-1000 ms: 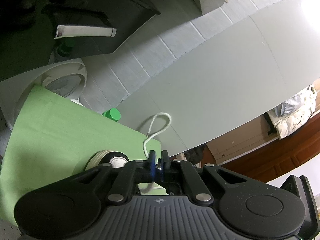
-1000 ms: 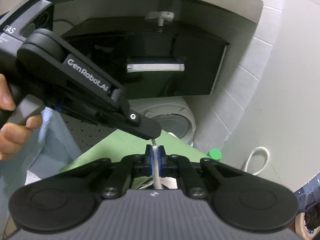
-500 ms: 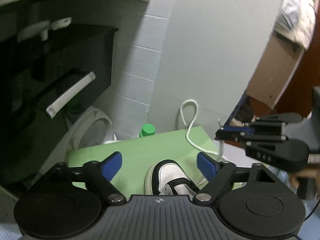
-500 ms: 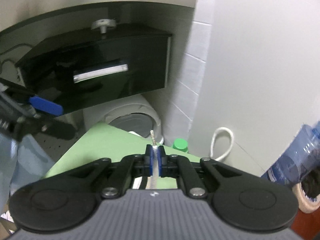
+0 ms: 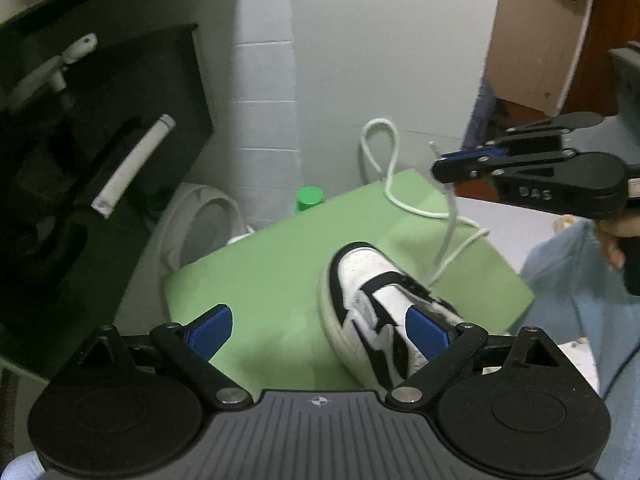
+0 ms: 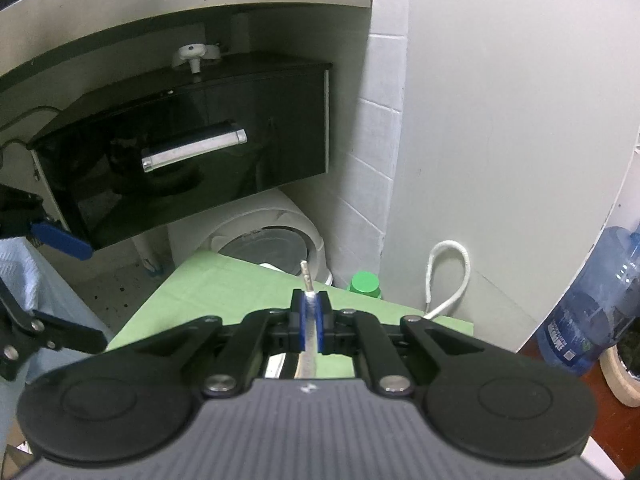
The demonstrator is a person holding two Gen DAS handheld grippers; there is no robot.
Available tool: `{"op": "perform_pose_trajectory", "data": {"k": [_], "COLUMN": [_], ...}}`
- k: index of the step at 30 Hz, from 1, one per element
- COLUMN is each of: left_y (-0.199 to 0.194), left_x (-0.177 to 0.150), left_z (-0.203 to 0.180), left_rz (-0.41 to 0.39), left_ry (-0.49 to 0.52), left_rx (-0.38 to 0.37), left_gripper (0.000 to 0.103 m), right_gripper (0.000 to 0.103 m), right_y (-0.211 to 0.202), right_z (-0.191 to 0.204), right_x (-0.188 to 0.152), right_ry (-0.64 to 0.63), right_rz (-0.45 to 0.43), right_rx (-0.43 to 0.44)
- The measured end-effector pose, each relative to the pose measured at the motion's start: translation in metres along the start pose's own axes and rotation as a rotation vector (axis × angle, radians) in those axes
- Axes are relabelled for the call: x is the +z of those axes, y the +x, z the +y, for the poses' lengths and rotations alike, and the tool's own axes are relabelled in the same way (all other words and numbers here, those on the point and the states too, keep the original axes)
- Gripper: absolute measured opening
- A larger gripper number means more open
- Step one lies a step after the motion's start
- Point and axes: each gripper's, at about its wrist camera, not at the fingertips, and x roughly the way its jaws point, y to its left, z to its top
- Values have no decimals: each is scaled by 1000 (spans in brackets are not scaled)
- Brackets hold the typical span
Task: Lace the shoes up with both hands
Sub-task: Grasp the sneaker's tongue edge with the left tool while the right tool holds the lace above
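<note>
Left gripper [image 5: 318,330] jaws just opened wide, nothing between pads. Shoe [image 5: 380,304] on green mat [image 5: 260,264] directly below, long axis toe-away. Right gripper [image 6: 310,318] clamped on lace [image 5: 450,220] tip, raised right of shoe. Left nearer shoe.

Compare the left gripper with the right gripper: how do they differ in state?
The left gripper has jaws spread wide, having just been opening, with nothing pressed between them; the right gripper is shut on the shoelace tip. The left gripper points down over the sneaker; the right gripper holds its lace end up off the green mat. Both share black bodies and blue pads.
</note>
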Motion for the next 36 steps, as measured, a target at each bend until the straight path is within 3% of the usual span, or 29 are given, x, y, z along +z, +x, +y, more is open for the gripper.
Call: {"op": "perform_pose_trajectory", "data": {"k": [5,10,18,20,24,26,30,31,32,36], "left_y": [3,3,19,20,17,15,23,27,32,41], "left_x": [-3,-5,-6,-4,-1,-1,-2,-2,-2,0], "left_z": [-15,-19,-23,-28,-46,-57,-74,-76,-78,-82], "left_rz": [10,10,138,139,89,55,38,48,59,75], "left_ry": [161,180,135,144,218,259,303,307,307,297], "left_rx": [75,50,0,23,-30,-51,-85,-89,-95,-107], "left_gripper": [94,94,92,90,77,51,28,16,12,12], "right_gripper": [6,6,6,6,6,6,6,6,6,6], "right_y": [-2,-4,-4,-5,-4,-3,-2,-2,-2,-2], "right_z": [0,-2,-1,-2,-3,-3,-4,-5,-6,-9], "right_x": [-3,-3,-4,-4,-6,-7,-7,-7,-7,-9], "right_ry": [-5,8,11,14,18,17,23,24,27,37], "right_rz": [-10,-23,-31,-32,-28,-23,-21,-20,-20,-15], "right_rx": [-5,-6,-4,-7,-9,-9,-9,-9,-9,-9]}}
